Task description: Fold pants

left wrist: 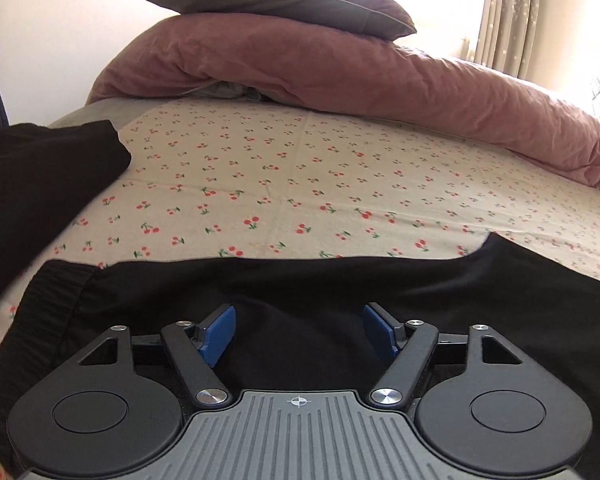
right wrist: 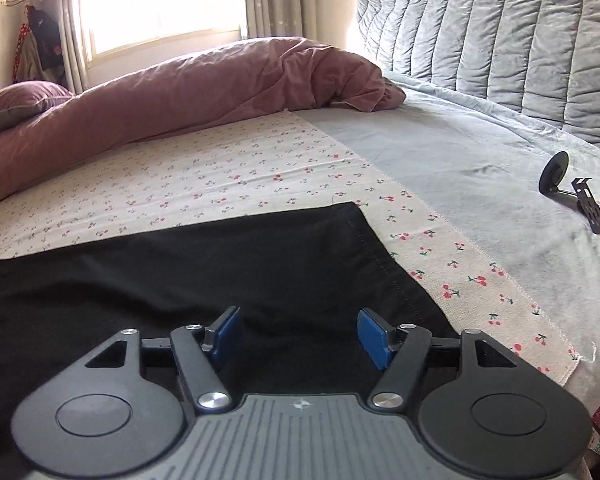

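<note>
Left wrist: pants (left wrist: 320,292) beneath open left claw (left wrist: 299,334)

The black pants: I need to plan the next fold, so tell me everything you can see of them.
The black pants look like thin, matte woven fabric, lying spread flat on the cherry-print sheet. A ribbed elastic waistband shows at the left end; a stitched hem ends the right. More black cloth, possibly another part of them, lies further left. Both grippers hover open above; no fingers clamp the cloth.
</note>
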Action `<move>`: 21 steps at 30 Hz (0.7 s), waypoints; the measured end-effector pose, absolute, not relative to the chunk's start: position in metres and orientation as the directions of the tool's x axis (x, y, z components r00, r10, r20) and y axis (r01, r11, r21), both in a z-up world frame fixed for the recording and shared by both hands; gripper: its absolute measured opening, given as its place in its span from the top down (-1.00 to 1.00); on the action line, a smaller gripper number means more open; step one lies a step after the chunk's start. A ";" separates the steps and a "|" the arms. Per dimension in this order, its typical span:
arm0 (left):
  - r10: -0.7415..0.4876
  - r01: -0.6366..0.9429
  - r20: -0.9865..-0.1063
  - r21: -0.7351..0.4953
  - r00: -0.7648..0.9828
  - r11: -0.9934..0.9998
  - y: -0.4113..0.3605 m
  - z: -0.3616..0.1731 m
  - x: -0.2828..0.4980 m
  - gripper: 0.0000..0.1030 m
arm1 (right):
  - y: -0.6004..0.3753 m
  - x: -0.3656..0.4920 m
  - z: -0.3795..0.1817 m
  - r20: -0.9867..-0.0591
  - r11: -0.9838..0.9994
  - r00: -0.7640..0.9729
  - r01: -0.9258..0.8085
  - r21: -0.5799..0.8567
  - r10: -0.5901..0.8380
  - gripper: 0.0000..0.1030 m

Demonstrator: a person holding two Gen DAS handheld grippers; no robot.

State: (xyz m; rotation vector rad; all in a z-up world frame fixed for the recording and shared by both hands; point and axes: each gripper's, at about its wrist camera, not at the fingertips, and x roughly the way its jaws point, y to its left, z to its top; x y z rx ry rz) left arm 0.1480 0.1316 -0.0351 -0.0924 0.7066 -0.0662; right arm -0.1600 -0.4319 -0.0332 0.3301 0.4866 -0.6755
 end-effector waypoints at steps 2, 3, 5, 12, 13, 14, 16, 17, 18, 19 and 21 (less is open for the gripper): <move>-0.147 0.067 -0.651 -0.146 0.745 0.987 0.120 -0.029 0.129 -0.51 | -0.442 -0.177 -0.028 -0.512 0.698 0.674 0.692 0.185 -0.533 -0.41; -0.172 0.092 -0.651 -0.155 0.739 0.984 0.112 -0.028 0.121 -0.59 | -0.446 -0.185 -0.027 -0.509 0.679 0.669 0.706 0.204 -0.542 -0.44; -0.217 0.145 -0.650 -0.163 0.728 0.976 0.097 -0.027 0.107 -0.70 | -0.456 -0.197 -0.030 -0.512 0.637 0.647 0.737 0.227 -0.566 -0.47; -0.326 0.241 -0.670 -0.221 0.667 0.945 0.065 -0.031 0.082 -0.83 | -0.480 -0.207 -0.055 -0.607 0.521 0.555 0.814 0.257 -0.569 -0.44; -0.334 0.245 -0.672 -0.227 0.661 0.943 0.062 -0.032 0.081 -0.83 | -0.482 -0.207 -0.059 -0.623 0.510 0.553 0.816 0.271 -0.553 -0.43; -0.341 0.250 -0.673 -0.232 0.657 0.940 0.060 -0.033 0.081 -0.83 | -0.484 -0.207 -0.061 -0.636 0.503 0.554 0.816 0.285 -0.538 -0.40; -0.345 0.254 -0.675 -0.234 0.652 0.938 0.056 -0.034 0.081 -0.83 | -0.485 -0.205 -0.065 -0.651 0.491 0.543 0.823 0.286 -0.530 -0.34; -0.345 0.255 -0.677 -0.234 0.650 0.938 0.055 -0.035 0.081 -0.83 | -0.485 -0.202 -0.066 -0.660 0.483 0.529 0.831 0.277 -0.533 -0.33; -0.348 0.260 -0.677 -0.233 0.649 0.937 0.053 -0.036 0.081 -0.83 | -0.484 -0.200 -0.067 -0.666 0.476 0.514 0.840 0.262 -0.540 -0.30; -0.348 0.263 -0.677 -0.230 0.648 0.937 0.052 -0.036 0.082 -0.84 | -0.482 -0.196 -0.067 -0.671 0.474 0.498 0.847 0.241 -0.548 -0.19; -0.346 0.269 -0.678 -0.221 0.648 0.937 0.051 -0.036 0.081 -0.84 | -0.476 -0.187 -0.070 -0.678 0.486 0.460 0.857 0.171 -0.573 0.01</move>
